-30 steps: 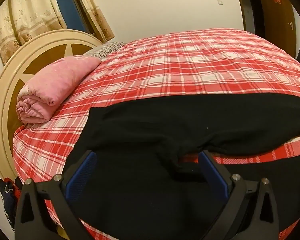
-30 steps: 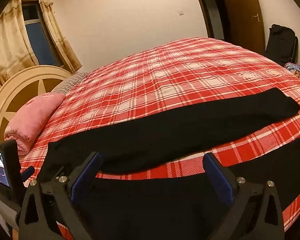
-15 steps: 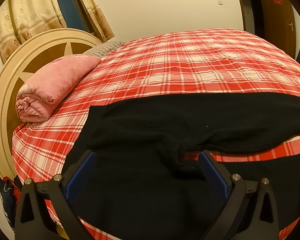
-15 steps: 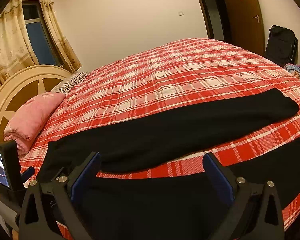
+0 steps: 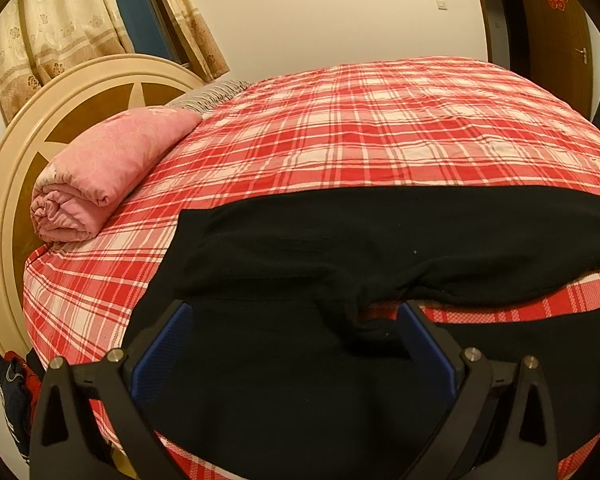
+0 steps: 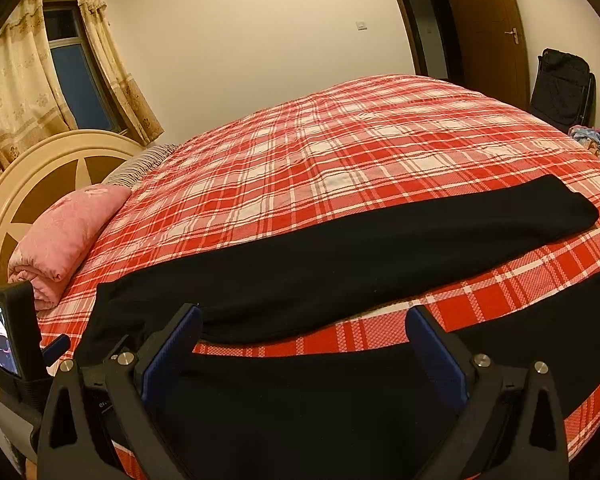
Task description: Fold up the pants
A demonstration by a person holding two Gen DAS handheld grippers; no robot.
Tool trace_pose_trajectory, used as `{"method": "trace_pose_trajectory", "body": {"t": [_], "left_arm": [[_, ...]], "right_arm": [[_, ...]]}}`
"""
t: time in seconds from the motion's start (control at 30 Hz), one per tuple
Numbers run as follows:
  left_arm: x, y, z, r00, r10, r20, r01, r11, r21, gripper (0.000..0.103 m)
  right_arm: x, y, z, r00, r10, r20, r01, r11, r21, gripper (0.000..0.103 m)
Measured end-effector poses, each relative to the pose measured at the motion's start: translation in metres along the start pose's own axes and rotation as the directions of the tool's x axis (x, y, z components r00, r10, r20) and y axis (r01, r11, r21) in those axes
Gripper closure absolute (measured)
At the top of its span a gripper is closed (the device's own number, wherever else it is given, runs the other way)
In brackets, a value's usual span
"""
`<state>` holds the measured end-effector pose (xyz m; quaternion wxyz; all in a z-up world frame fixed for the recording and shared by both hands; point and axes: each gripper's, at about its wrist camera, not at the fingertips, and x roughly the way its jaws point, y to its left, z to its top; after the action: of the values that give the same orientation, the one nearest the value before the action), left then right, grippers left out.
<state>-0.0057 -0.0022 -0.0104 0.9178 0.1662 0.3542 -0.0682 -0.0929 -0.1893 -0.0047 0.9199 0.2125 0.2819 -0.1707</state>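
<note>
The pants (image 5: 340,240) are seen as matt black knit cloth, soft and slightly fuzzy. The bed (image 5: 380,132) is covered by a woven red-and-white plaid cotton sheet. A rolled pink quilt (image 5: 108,172) of smooth patterned fabric is shown. The headboard (image 5: 4,184) appears as glossy painted wood. Each claw (image 5: 292,340) (image 6: 304,344) is formed of matt black plastic with textured blue pads (image 5: 160,356) and bright metal screws (image 5: 470,354).

The pants (image 5: 380,240) are plain black against a red-and-white plaid bedspread (image 5: 380,128). The rolled quilt (image 5: 108,168) is pink with a faint floral print. The headboard (image 5: 84,80) is cream with brown star panels, the curtains (image 6: 16,80) beige with a flower motif, and the gripper pads (image 5: 160,352) blue.
</note>
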Motion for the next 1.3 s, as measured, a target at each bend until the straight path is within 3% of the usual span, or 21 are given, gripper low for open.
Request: {"method": "trace_pose_trajectory", "body": {"t": [1.3], "left_arm": [[0.0025,0.0036,-0.0008,1.000,-0.005,-0.019,0.005,1.000,-0.009,0.000]], "right_arm": [[0.0052,0.0055,-0.0053,1.000,0.010,-0.017,-0.010,1.000,0.002,0.001]]}}
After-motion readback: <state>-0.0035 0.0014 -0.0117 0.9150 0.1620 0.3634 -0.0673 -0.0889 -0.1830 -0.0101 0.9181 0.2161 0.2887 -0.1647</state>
